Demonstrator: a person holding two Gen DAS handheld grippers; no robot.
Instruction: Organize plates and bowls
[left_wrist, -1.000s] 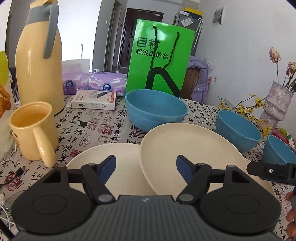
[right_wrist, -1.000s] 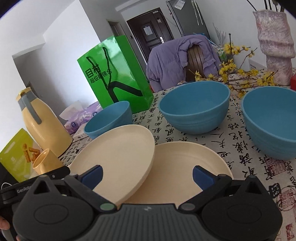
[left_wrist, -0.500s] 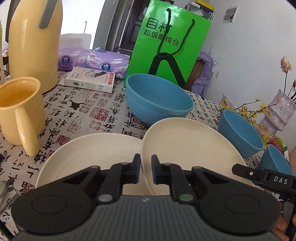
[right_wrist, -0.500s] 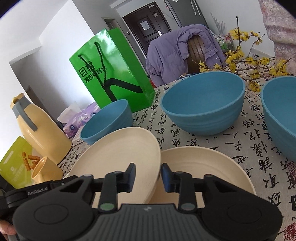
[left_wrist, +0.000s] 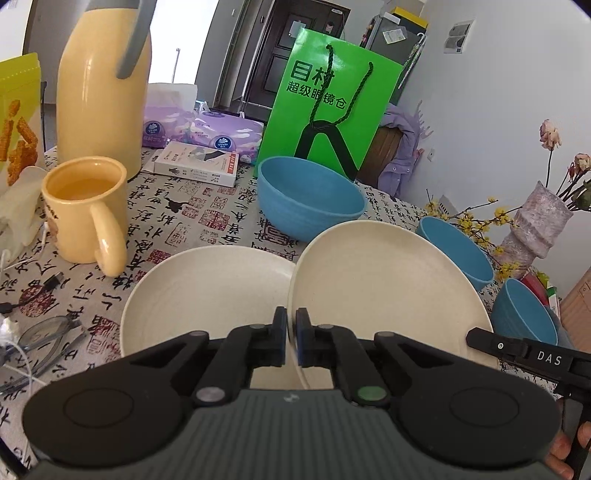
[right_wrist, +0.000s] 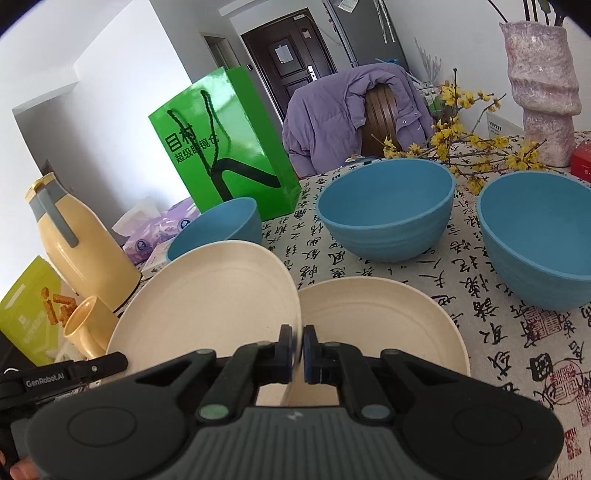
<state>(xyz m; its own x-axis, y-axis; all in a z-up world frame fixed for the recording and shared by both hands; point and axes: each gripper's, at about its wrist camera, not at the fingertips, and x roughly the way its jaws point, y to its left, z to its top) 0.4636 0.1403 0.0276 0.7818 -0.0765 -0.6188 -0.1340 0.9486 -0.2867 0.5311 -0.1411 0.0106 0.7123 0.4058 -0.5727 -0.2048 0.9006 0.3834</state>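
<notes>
Cream tilted plate pinched at its rim by both sets of fingers, raised on edge over the flat plates.
Left wrist view: left gripper (left_wrist: 291, 341) is clenched on the near rim of the tilted plate (left_wrist: 388, 291); it leans up and away to the right, a flat plate (left_wrist: 207, 291) lying just left on the bench (left_wrist: 192, 218). Right wrist view: right gripper (right_wrist: 297, 349) grips the opposite rim of the tilted plate (right_wrist: 207, 299), leaning left, second flat plate (right_wrist: 384, 325) just right; blue bowls (right_wrist: 386, 210) well beyond. Cluttered home dining room.

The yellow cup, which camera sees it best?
The left wrist view: the cup shows whole, handle and drink inside. In the right wrist view only part of it peeks out behind the tilted plate.
</notes>
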